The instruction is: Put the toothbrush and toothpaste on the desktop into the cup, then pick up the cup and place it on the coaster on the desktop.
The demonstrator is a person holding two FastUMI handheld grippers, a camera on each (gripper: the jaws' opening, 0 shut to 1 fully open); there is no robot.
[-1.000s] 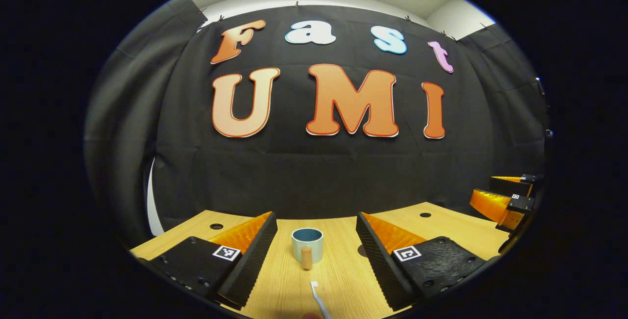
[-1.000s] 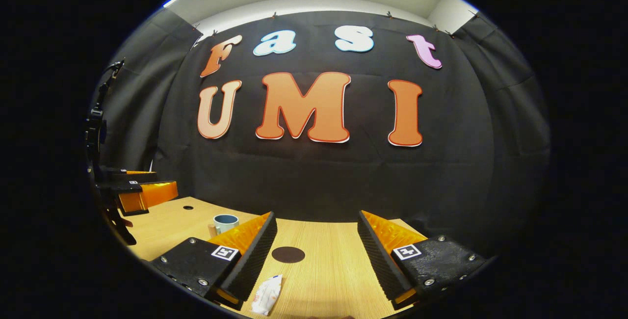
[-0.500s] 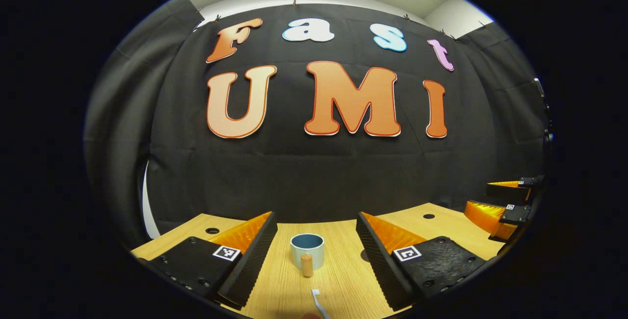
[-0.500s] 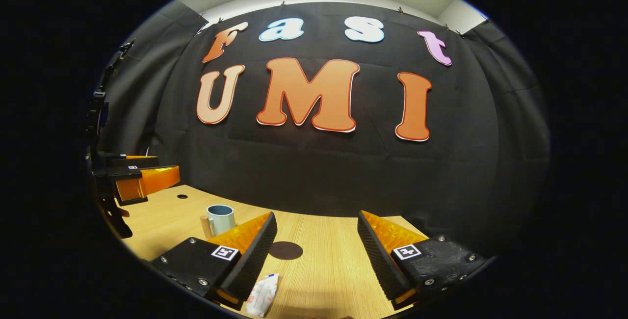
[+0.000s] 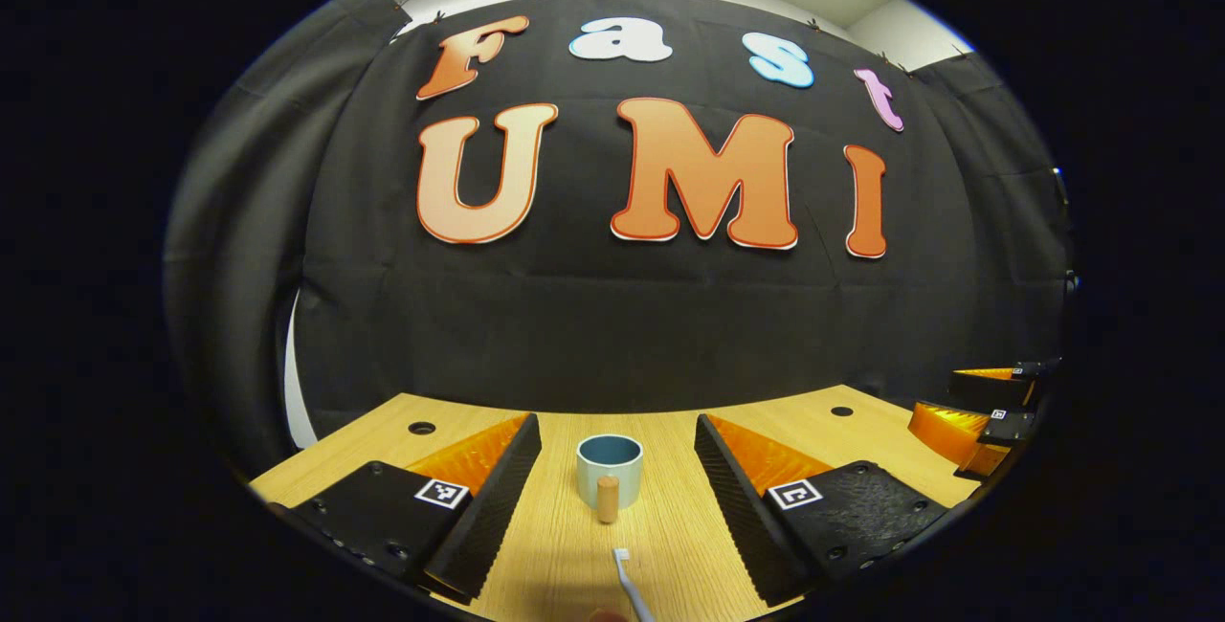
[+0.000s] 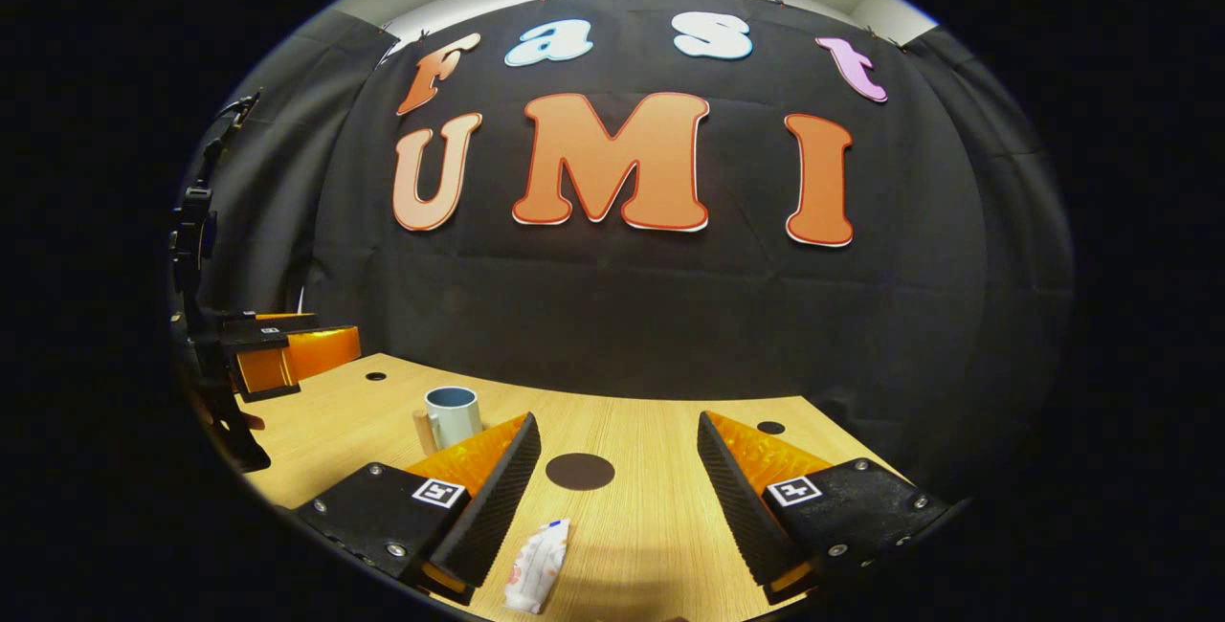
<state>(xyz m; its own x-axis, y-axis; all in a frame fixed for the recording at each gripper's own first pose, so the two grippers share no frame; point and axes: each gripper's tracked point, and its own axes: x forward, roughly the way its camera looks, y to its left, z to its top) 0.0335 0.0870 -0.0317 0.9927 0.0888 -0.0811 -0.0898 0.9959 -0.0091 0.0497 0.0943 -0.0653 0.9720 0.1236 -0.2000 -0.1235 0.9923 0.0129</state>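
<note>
Two grippers hover over the wooden desktop (image 5: 670, 526), both with fingers spread wide and holding nothing. Between the left gripper (image 5: 617, 498)'s fingers, in the left gripper view, the toothbrush (image 5: 627, 584) lies close in on the desktop, bristle end pointing away, and straight ahead of it the pale blue cup (image 5: 609, 471) stands upright with its wooden handle facing the camera. Far to that gripper's right, at the edge of its view, sits the right gripper (image 5: 976, 411). The right gripper view offers different things: between the right gripper (image 6: 617, 498)'s fingers the toothpaste (image 6: 538, 566) lies near its left finger, and the dark round coaster (image 6: 580, 471) lies just beyond. The cup (image 6: 453, 415) stands ahead to its left, well apart from the coaster, and the left gripper (image 6: 287, 359) shows farther left.
</note>
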